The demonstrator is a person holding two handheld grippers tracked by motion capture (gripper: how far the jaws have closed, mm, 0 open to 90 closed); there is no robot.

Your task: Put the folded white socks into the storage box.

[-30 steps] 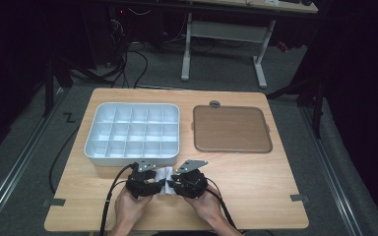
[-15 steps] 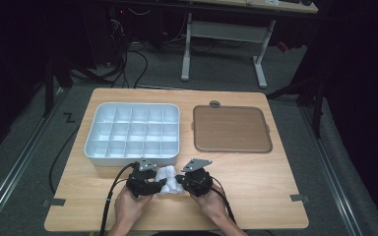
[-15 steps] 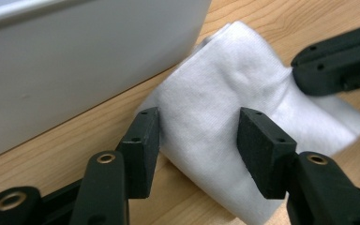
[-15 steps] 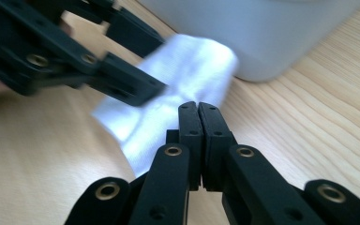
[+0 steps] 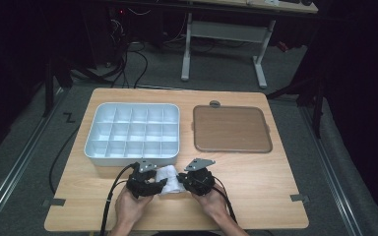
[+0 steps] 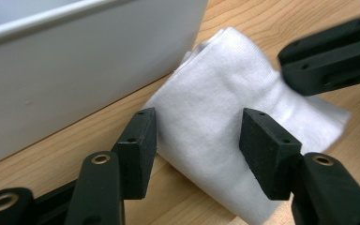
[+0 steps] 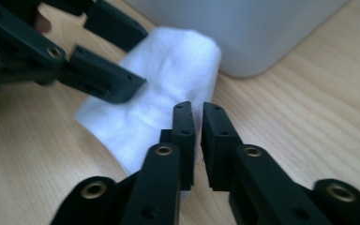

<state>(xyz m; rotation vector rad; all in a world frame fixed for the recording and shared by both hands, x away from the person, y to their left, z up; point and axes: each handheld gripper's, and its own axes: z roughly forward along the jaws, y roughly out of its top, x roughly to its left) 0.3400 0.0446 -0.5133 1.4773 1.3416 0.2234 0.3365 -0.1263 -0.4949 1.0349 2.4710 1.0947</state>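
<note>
1. Two grippers meet over a folded white cloth (image 5: 170, 179) at the counter's (image 5: 256, 196) near edge, just in front of the white tray (image 5: 133, 132).
2. Left gripper (image 6: 198, 133): its fingers (image 6: 138, 145) stand apart, one on each side of the cloth's near end; the pads do not press it. They have just been opening a little further.
3. Right gripper (image 7: 197, 140): its fingers (image 7: 183, 136) are almost together, a thin slit between them, at the cloth's edge. Whether any fabric is pinched in the slit cannot be told. They have just been opening slightly from a tighter close.
4. Cloth: lies flat on the counter, in several layers, one corner close beside the tray's rounded corner; touching or not cannot be told.
5. Tray: divided into a grid of compartments; it sits on the counter's left half in the high view.
6. Brown mat (image 5: 230, 129): lies to the tray's right, well apart from the cloth, with a small grey disc (image 5: 215, 103) at its far edge.
7. Hands (image 5: 130, 206) enter from the bottom of the high view, one on each gripper.
</note>
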